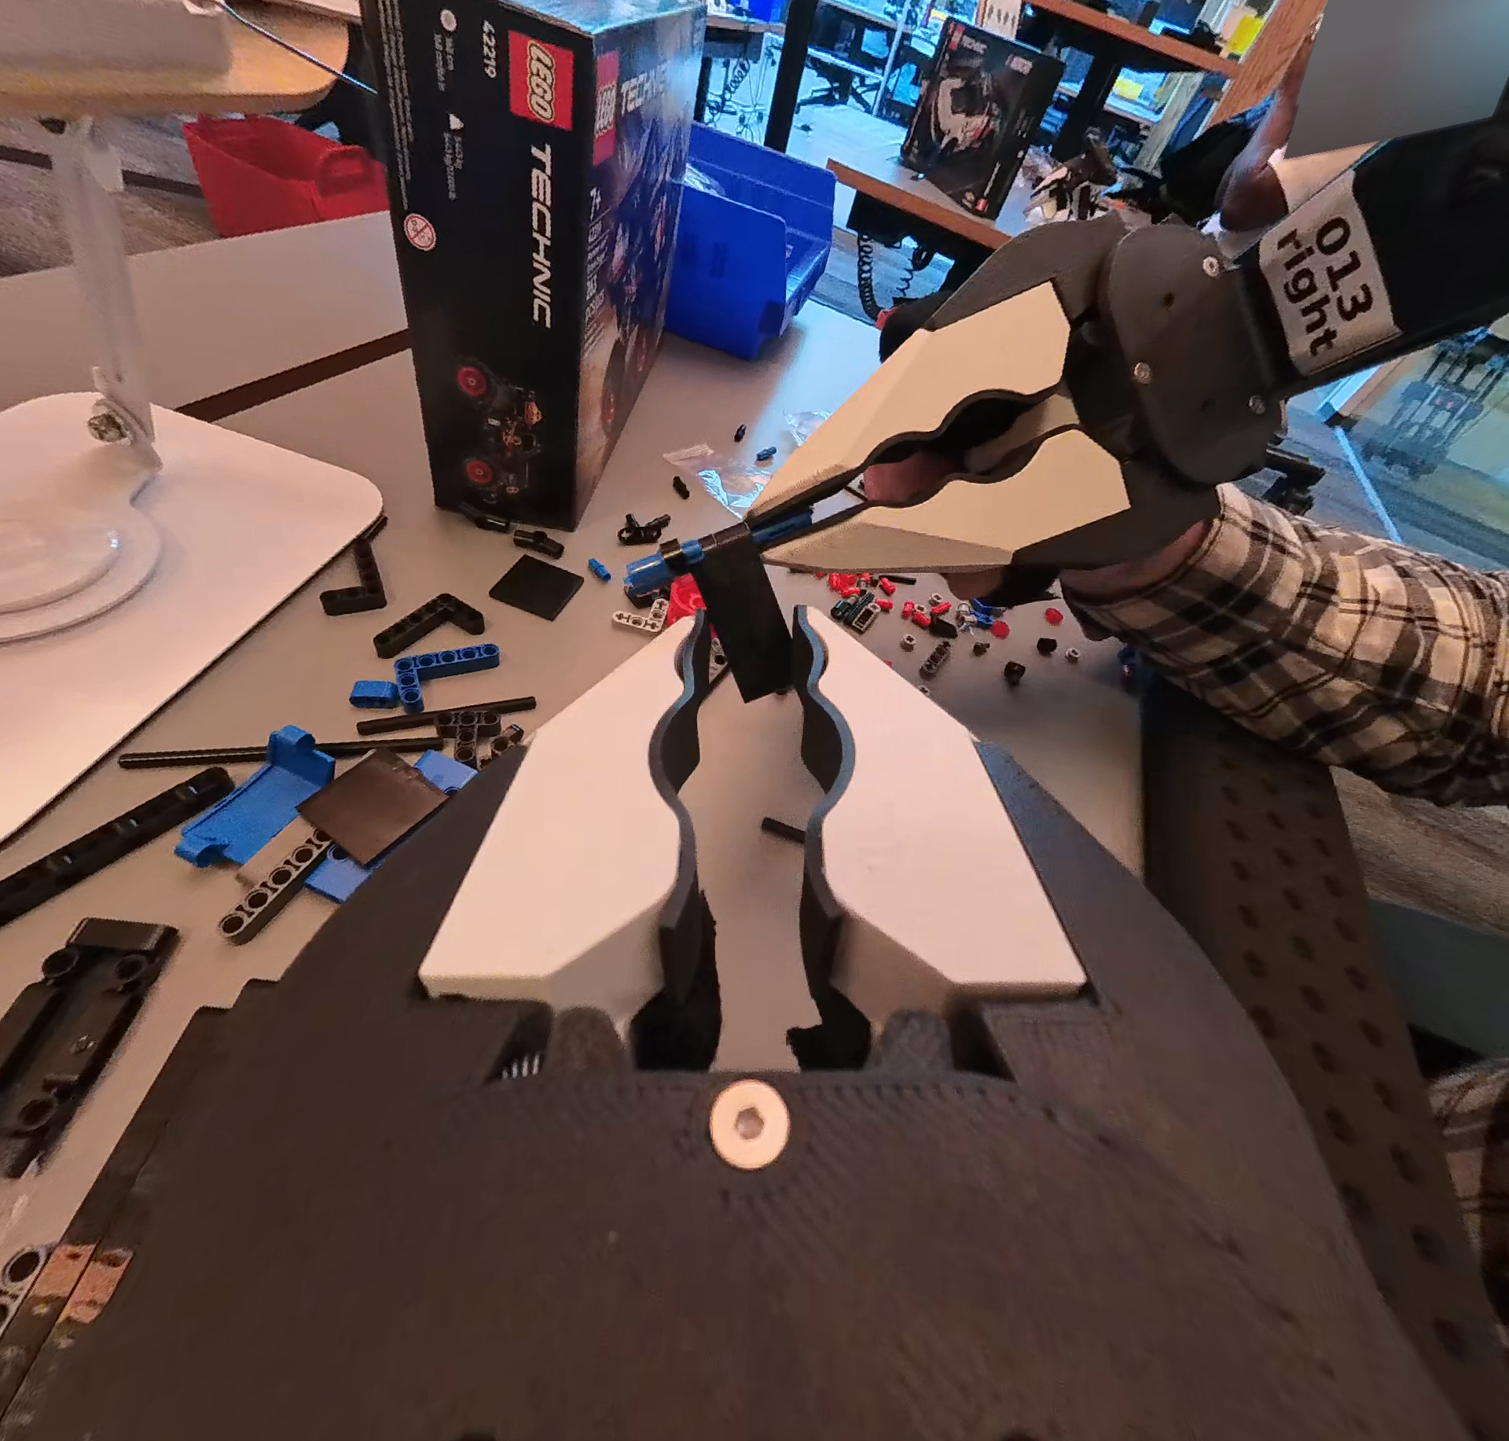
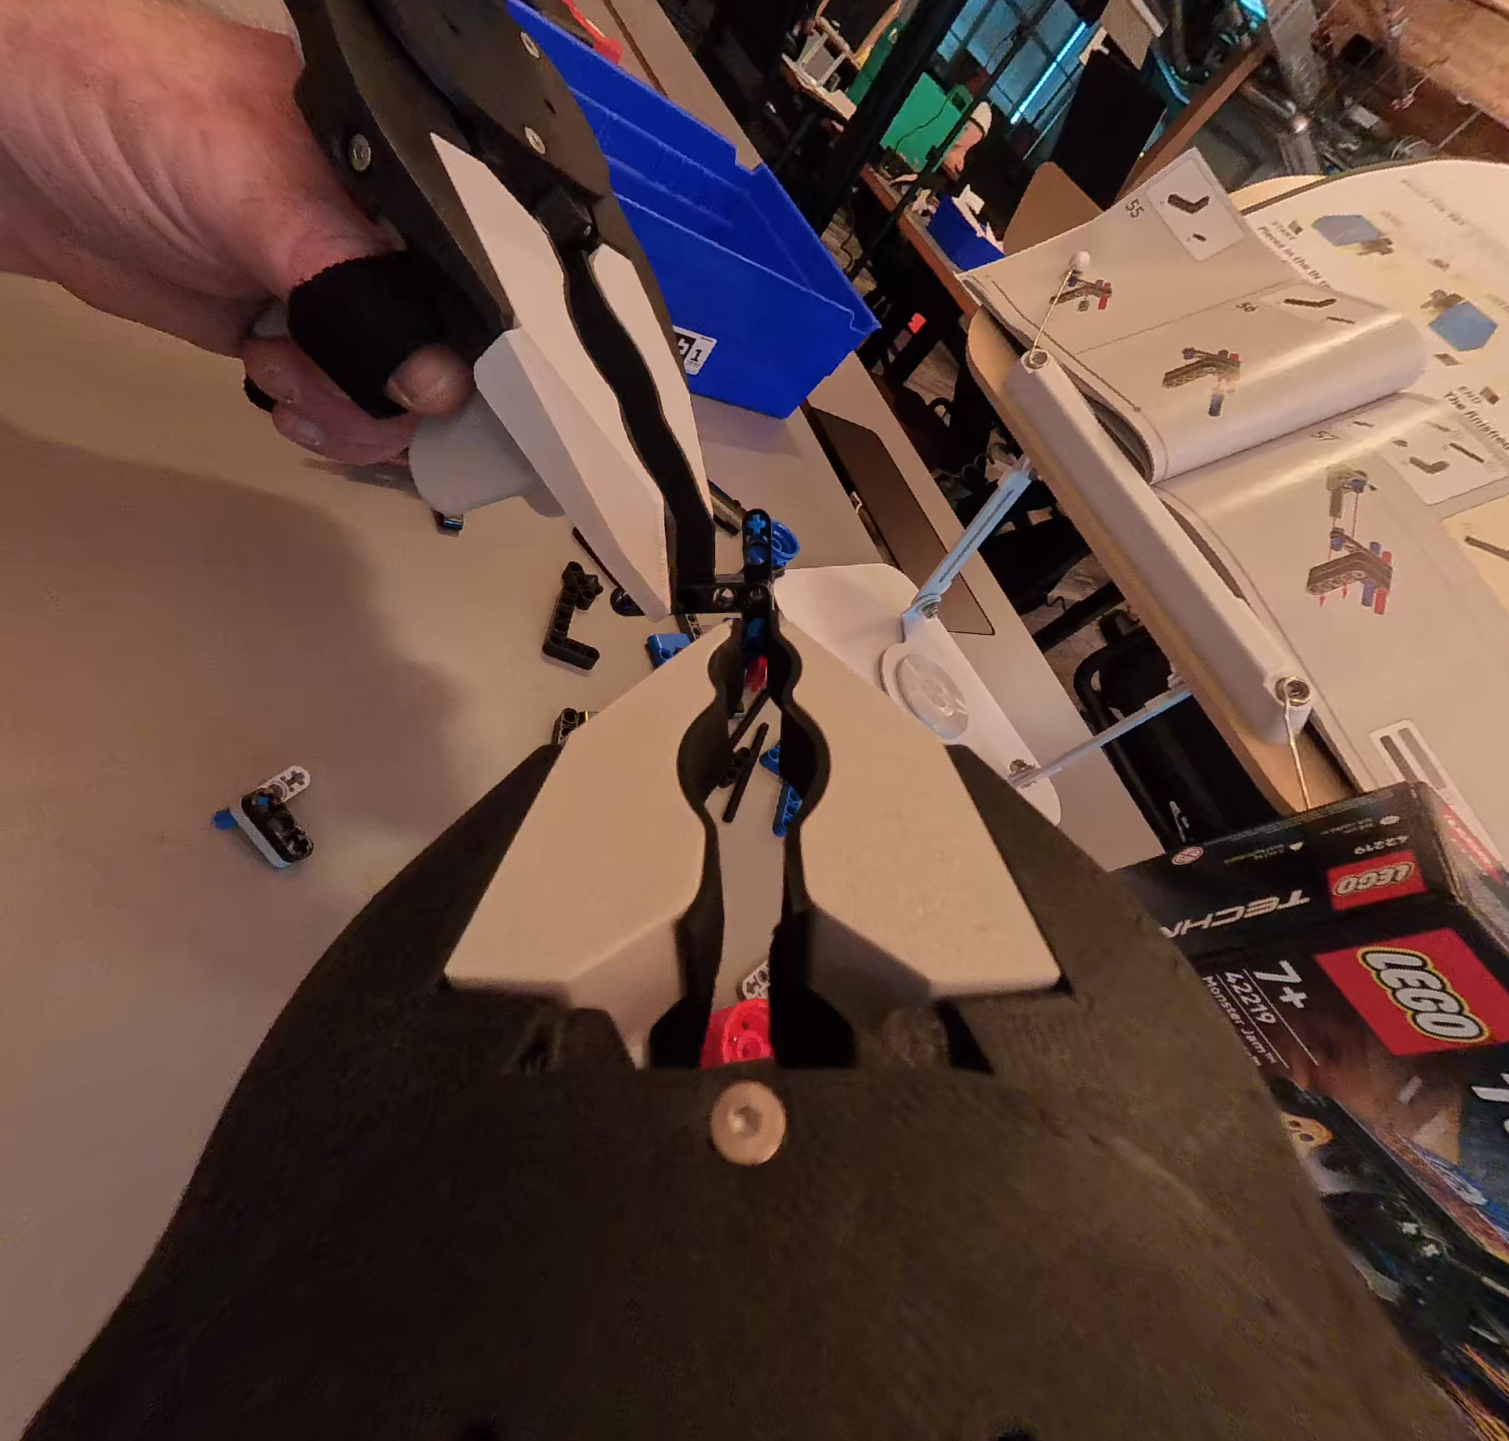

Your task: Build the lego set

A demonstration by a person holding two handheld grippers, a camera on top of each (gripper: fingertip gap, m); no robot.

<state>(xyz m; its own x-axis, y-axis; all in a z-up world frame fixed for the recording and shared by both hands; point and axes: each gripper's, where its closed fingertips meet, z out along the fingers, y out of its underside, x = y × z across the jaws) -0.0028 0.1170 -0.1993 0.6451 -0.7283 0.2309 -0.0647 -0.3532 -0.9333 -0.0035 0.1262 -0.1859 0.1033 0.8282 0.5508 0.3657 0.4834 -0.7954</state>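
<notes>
Black beam [image 1: 747, 634] pinched in left gripper [image 1: 747, 626] above table [image 1: 1021, 716] | right gripper [image 1: 759, 540] closed on blue pin [image 1: 653, 567] through beam's top hole | advice: push straight along pin, brace beam steady.

A pale grey, smooth worktop [image 1: 269, 324] is carrying a tall black cardboard set box [image 1: 523, 258], which is standing upright near its middle. Just behind the box a blue plastic bin [image 1: 735, 258] is sitting, and to the left the flat white base of a stand [image 1: 204, 536] is resting. Loose plastic pieces are lying scattered in front: black L-shaped beams [image 1: 429, 626], a blue L-shaped beam [image 1: 445, 663], thin black axles [image 1: 445, 716], a flat black square tile [image 1: 536, 585] and a blue panel [image 1: 261, 805]. To the right, small red and black pins [image 1: 923, 605] are lying strewn.
</notes>
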